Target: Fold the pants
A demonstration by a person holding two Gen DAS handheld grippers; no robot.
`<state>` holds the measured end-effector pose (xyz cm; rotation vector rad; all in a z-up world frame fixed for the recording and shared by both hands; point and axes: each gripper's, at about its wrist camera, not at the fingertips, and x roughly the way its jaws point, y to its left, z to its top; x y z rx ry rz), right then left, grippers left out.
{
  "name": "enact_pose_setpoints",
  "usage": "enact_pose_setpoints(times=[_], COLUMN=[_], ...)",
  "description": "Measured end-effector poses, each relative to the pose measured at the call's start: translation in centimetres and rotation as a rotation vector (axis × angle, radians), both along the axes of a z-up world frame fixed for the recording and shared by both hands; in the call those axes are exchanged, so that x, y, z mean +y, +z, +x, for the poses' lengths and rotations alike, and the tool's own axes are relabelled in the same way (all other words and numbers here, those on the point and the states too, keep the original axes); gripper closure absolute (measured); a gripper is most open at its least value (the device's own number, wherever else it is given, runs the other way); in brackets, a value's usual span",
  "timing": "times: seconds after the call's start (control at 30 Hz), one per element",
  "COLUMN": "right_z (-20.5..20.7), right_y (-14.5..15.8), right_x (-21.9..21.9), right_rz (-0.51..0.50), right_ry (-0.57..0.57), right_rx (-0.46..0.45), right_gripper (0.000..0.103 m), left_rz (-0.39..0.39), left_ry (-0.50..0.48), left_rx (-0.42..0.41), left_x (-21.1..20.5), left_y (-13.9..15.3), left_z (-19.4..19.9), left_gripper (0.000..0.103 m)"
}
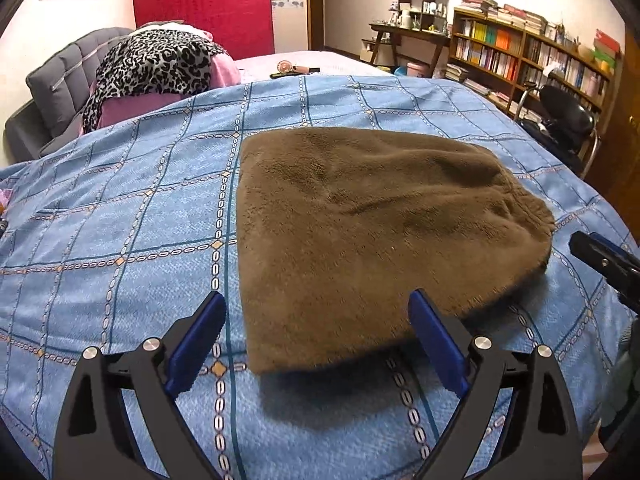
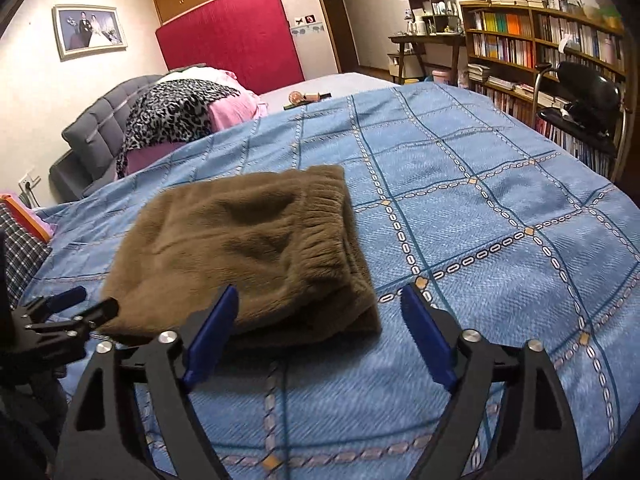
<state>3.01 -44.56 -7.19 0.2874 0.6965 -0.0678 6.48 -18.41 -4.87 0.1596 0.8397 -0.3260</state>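
Pants [image 1: 360, 232]: plain olive-brown fleece, ribbed waistband the same shade. Bedspread [image 1: 120, 240]: light blue, crossed by dark teal grid lines with white chain-link motifs and tan diamonds at crossings. Left gripper [image 1: 316, 332] and right gripper [image 2: 318, 320]: black arms, royal-blue finger pads, silver pins. Throw [image 1: 156, 64]: black-and-grey leopard print, over pink bedding [image 1: 228, 70]. Headboard [image 1: 60, 80]: grey, tufted. Wall panel [image 1: 204, 8]: crimson. Bookshelf [image 2: 540, 40]: brown wood, multicoloured spines
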Motion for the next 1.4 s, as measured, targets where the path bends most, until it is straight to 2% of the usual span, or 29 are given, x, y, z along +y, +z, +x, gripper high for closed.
enact_pose_setpoints(times=[0.13, 0.27, 0.6, 1.0, 1.4], right_z=[-1.6, -2.5, -2.8, -3.3, -2.4], right_y=[1.1, 1.6, 2.9, 4.4, 3.3], right_x=[1.4, 3.3, 6.0, 7.2, 7.9], right_rz=[-0.019, -0.047, -0.123, -0.178, -0.179], right_ry=[0.012, 0.026, 0.066, 0.061, 0.09], right_rx=[-0.031, -0.038, -0.052, -0.078, -0.02], right_gripper=[0.005, 0.004, 0.003, 0.003, 0.003], left_rz=[0.048, 0.108, 0.058, 0.023, 0.071], left_ry=[0.028, 0.076, 0.091, 0.111, 0.104], left_rx=[-0.014, -0.042, -0.092, -0.103, -0.096], left_x=[-0.2, -0.2, 0.7, 1.3, 0.8], left_y=[0.6, 1.3, 3.7, 4.6, 4.1], left_z=[-1.0, -1.8, -3.8, -4.6, -4.8], left_gripper=[0.008, 0.007, 0.007, 0.007, 0.007])
